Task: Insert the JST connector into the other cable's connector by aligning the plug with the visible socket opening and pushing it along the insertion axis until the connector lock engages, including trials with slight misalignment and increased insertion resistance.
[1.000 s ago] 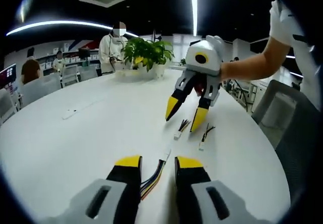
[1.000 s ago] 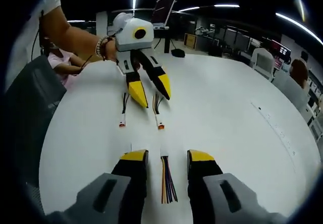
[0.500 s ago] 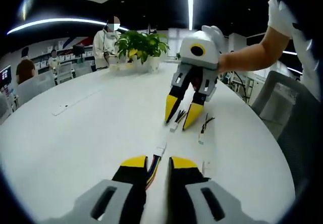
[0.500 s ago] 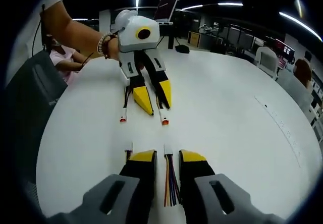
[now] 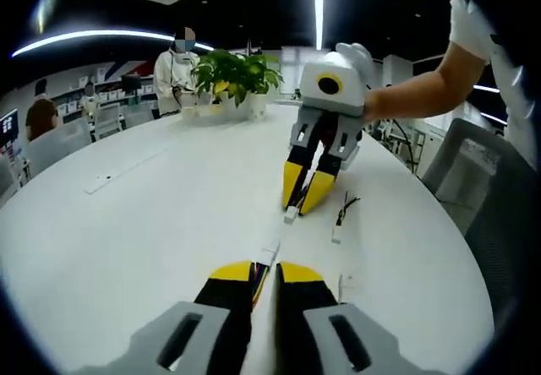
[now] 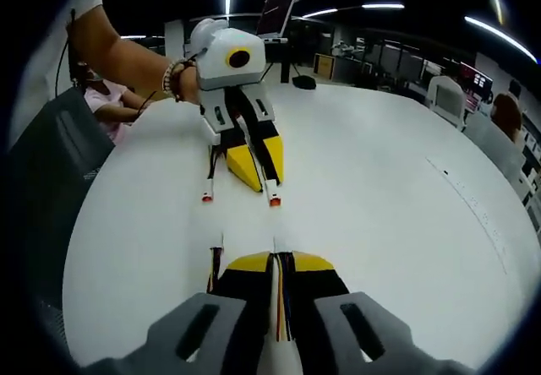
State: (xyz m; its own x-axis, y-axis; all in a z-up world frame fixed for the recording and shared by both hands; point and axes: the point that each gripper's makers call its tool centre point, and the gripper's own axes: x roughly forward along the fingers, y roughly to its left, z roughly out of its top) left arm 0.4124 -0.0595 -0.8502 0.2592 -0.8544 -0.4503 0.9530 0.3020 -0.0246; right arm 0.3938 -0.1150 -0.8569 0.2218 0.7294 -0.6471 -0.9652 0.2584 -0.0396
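Your left gripper (image 5: 264,275) and right gripper (image 6: 281,265) had both narrowed since earlier, jaws clamping each multicoloured cable (image 6: 281,295) on the counter (image 5: 152,214)

Both views skim low over the white table (image 5: 127,223), facing each other, sharing its cables (image 6: 272,191).

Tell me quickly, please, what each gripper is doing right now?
Left gripper: shut on the multicoloured cable.
Right gripper: shut on the other cable, on the white table.

both hand-held grippers' jaws now closed on their cables (image 5: 260,275) (image 6: 281,290)
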